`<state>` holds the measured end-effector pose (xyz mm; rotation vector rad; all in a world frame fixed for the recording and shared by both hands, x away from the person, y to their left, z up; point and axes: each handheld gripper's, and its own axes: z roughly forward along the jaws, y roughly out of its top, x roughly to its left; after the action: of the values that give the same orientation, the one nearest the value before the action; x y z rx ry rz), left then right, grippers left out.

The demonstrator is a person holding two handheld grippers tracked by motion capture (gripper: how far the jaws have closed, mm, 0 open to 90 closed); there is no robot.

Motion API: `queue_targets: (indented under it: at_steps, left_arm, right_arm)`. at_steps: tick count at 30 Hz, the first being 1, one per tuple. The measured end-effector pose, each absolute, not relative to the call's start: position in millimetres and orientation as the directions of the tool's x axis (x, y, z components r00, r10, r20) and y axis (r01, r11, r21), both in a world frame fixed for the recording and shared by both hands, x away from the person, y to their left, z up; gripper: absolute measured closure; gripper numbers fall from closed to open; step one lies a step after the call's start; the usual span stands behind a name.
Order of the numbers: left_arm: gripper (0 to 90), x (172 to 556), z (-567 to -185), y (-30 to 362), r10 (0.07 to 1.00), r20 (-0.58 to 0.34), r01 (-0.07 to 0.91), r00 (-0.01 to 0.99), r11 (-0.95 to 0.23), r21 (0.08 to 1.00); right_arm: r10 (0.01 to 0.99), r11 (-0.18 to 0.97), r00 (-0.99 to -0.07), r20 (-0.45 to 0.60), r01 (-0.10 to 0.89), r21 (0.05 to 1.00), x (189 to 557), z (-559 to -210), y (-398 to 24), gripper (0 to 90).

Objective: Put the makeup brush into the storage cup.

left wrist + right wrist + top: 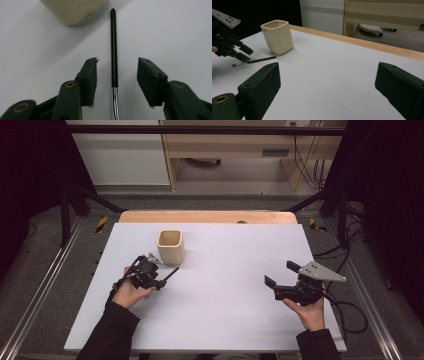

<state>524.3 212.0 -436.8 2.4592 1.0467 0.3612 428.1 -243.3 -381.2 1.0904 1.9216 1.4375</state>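
Observation:
A thin black-handled brush point(114, 50) with a metal ferrule lies flat on the white tabletop point(225, 310). My left gripper point(117, 61) straddles it, jaws open, with a gap between each pad and the handle. The brush tip points toward a cream square cup point(171, 246) standing upright just beyond it. From above, the left gripper point(161, 279) sits just in front of and left of the cup, with the brush point(171, 272) sticking out from it. My right gripper point(279, 273) hovers at the table's right side, wide open with nothing between its pads, and faces the cup point(277, 37) and brush point(254, 61).
The white sheet covers a wooden table whose far edge point(207, 216) shows as a bare strip. Dark frame posts and cables point(345, 250) stand off the table to the right. Behind the table are a floor and wooden furniture point(230, 150).

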Motion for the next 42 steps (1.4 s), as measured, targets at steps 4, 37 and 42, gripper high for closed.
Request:
queue_targets:
  at_steps: [4,37,42]
  left_arm:
    - [40.8,532,-439,209,0.736,0.058,0.636,0.675,-0.619,0.461]
    - [83.3,537,-448,197,0.733,0.038,0.672,0.679,-0.641,0.37]
    - [83.6,536,-448,197,0.729,0.046,0.666,0.683,-0.648,0.37]
  right_arm:
    - [0.83,0.125,-0.554,0.067,0.301,0.945,428,-381,-243,6.8]
    - [0.826,0.13,-0.559,0.071,0.312,0.941,429,-383,-241,6.8]
    - [0.826,0.13,-0.56,0.073,0.313,0.941,429,-383,-241,6.9]
